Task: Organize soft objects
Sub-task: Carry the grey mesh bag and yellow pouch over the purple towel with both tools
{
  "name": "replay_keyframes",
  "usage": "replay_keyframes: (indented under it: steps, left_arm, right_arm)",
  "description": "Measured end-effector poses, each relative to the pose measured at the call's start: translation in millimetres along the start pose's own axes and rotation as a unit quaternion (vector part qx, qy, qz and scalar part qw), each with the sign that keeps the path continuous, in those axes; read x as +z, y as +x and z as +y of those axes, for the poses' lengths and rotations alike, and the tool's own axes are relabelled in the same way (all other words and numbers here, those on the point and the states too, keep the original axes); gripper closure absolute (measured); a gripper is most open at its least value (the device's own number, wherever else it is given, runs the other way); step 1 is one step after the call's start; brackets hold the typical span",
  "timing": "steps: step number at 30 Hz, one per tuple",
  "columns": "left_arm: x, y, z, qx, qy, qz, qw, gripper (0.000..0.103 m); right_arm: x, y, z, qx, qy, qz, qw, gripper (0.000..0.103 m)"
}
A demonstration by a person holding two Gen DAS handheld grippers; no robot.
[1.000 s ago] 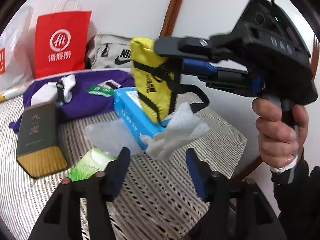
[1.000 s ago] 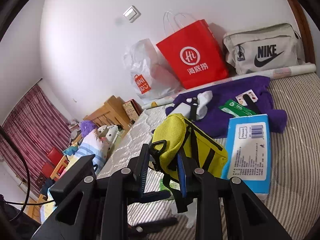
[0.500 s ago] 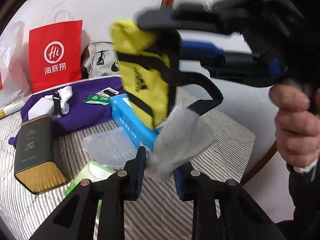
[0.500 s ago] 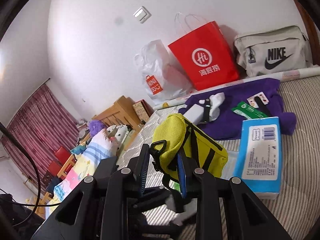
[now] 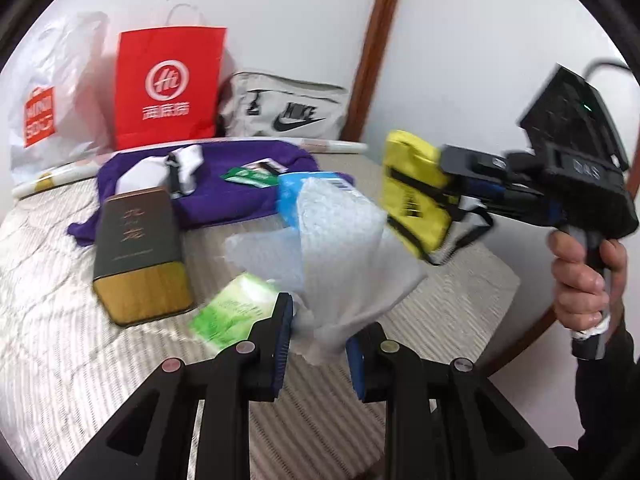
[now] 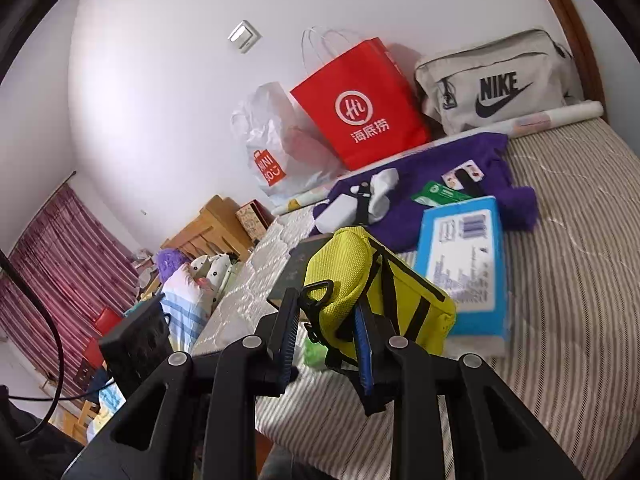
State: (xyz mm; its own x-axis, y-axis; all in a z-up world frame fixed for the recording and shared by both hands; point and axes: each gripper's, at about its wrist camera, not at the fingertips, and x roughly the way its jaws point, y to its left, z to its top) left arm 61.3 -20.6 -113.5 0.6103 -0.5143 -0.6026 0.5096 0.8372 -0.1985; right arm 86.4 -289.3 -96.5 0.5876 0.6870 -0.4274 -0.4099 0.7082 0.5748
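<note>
Left hand-held gripper (image 5: 319,345) pinching bubble wrap (image 5: 340,256) above striped bed (image 5: 452,300). Right hand-held gripper (image 6: 326,334) clamped on yellow pouch (image 6: 360,276), held aloft beside blue tissue pack (image 6: 464,264).

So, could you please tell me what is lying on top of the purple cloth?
On the purple cloth lie white socks, a flat white piece, a green packet and a small card. The blue tissue pack covers its near edge, hiding anything there.
</note>
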Motion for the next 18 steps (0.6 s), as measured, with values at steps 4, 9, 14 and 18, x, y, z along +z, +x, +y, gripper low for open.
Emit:
replay_keyframes:
  steps: [4, 9, 14, 18]
  left_arm:
    - [1, -3, 15, 0.027, -0.033, 0.014, 0.9990, 0.079]
    - [-5, -6, 36, 0.061, -0.081, 0.029, 0.9944, 0.079]
    - [-4, -10, 45, 0.082, -0.102, 0.040, 0.9906, 0.079]
    - [0, -11, 50, 0.098, -0.118, 0.050, 0.9869, 0.079]
  right_arm:
    - [-11, -9, -6, -0.010, -0.005, 0.008, 1.000, 0.077]
    - [-30, -8, -22, -0.042, -0.003, 0.024, 0.999, 0.077]
    - [-45, 1, -37, -0.074, -0.004, 0.049, 0.996, 0.077]
    - [-47, 6, -42, -0.066, 0.002, 0.058, 0.996, 0.077]
